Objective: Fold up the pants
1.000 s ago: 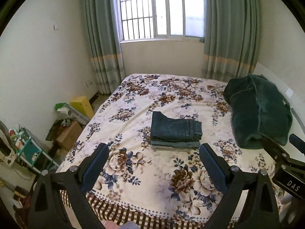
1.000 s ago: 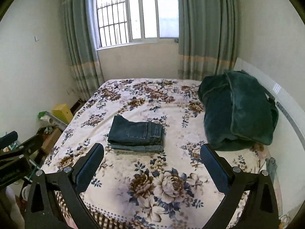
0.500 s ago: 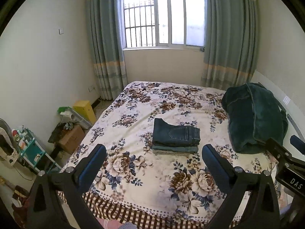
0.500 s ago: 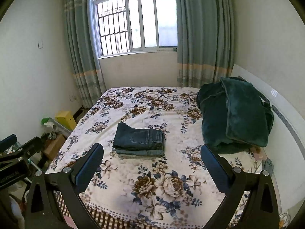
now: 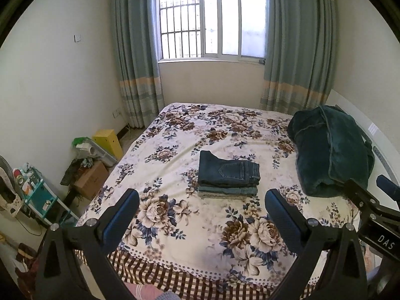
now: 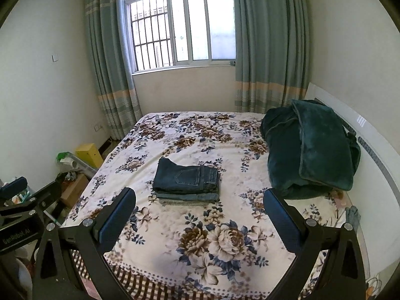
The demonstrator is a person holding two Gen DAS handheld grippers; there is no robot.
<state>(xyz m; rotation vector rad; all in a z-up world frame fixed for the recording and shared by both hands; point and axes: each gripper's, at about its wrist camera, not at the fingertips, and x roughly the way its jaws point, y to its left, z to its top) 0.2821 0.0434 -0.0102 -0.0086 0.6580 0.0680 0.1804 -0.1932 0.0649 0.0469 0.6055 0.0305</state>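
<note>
Floral bed [image 5: 190, 227], folded pants [image 5: 228, 172], curtained window [image 5: 212, 22]

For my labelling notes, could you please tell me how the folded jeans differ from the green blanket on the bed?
The folded jeans are dark blue denim, a flat, squared stack mid-bed. The green blanket is plush, far bulkier and loosely heaped at the bed's right side by the white headboard. The jeans show a back pocket; the blanket shows piped edges. Both rest on the floral bedspread, untouched by either tool.

Under the dark folded jeans [image 5: 228, 170] lie two more folded garments [image 5: 227, 192] — only edges show. The bed [image 5: 175, 245] is cut off by the lower edge below them.
</note>
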